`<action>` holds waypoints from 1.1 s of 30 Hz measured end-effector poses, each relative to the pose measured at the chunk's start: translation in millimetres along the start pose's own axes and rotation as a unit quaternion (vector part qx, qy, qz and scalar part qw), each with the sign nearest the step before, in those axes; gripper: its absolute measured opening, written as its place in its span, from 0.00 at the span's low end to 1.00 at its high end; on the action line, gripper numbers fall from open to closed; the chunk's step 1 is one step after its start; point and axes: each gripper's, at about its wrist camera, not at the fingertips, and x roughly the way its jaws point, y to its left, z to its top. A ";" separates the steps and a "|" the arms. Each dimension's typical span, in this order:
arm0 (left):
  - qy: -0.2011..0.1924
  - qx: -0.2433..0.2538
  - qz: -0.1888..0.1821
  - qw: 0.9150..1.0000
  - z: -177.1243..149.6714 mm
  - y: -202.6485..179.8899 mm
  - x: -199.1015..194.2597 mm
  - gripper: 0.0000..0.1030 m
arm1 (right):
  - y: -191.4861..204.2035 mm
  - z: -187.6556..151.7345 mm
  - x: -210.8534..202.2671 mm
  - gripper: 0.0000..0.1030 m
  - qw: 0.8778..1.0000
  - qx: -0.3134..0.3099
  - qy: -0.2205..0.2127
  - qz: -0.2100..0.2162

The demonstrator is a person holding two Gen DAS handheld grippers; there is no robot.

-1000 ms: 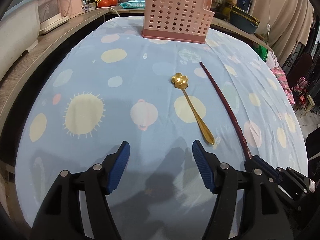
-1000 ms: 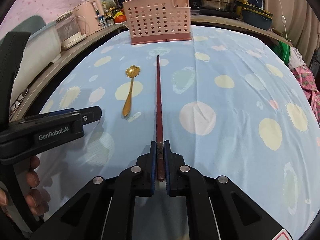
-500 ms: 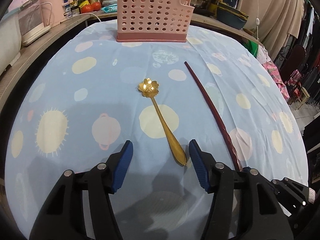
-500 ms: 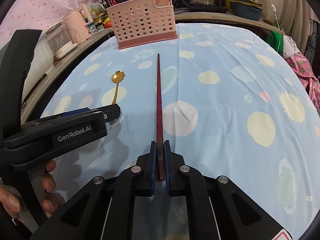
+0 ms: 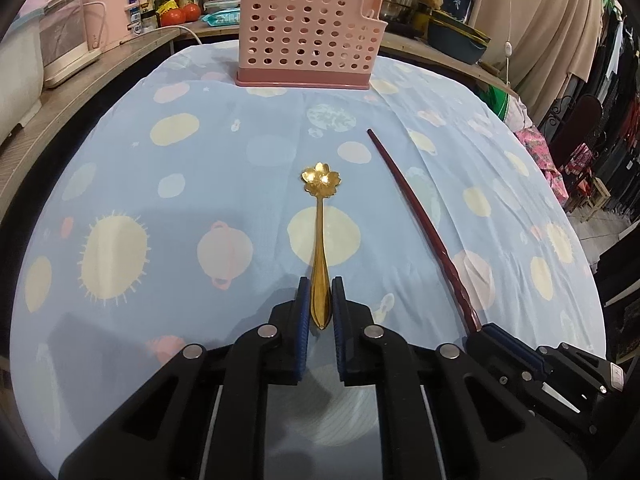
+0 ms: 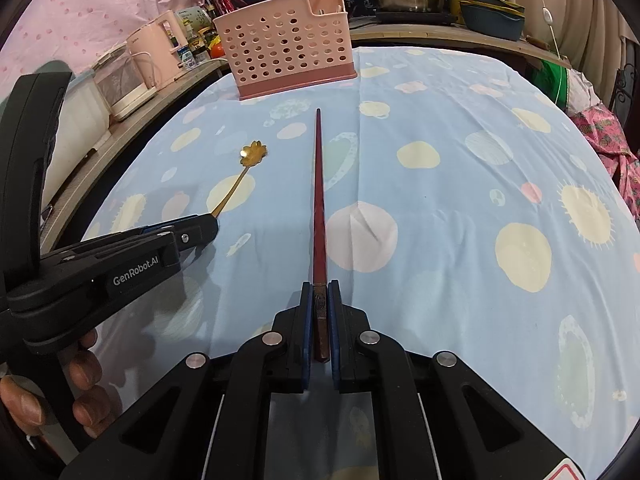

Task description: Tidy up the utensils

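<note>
Left tool (image 5: 321, 300) closing around the gold spoon's (image 5: 320, 240) handle; right tool (image 6: 320, 300) clamps the chopstick (image 6: 319, 200); pink rack (image 5: 308, 36) behind.

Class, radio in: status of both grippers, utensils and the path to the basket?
Left gripper closing on spoon handle. Right gripper shut on chopstick. Basket ahead, nothing between.

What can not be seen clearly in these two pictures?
- Inside of the pink perforated plastic basket: both views, hidden by its own wall.
- Near end of the dark red chopstick: left wrist view, covered by the right gripper.
- Whether the closing left gripper already presses the golden flower-shaped metal spoon: its handle lies between the blue pads, contact too fine.
- Label on the pink kettle: too small.
</note>
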 end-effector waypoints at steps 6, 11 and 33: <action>-0.034 -0.015 0.003 0.999 12.5 10.7 -31.5 0.10 | 3.1 6.7 -18.3 0.07 1.000 -0.001 -0.020 0.012; -0.055 -0.029 0.006 0.998 28.9 19.0 -50.1 0.09 | 4.5 23.7 -41.4 0.07 0.998 0.004 -0.052 0.027; -0.089 -0.028 0.012 0.996 89.0 44.9 -85.5 0.01 | -11.3 131.0 -104.3 0.07 0.980 0.047 -0.176 0.084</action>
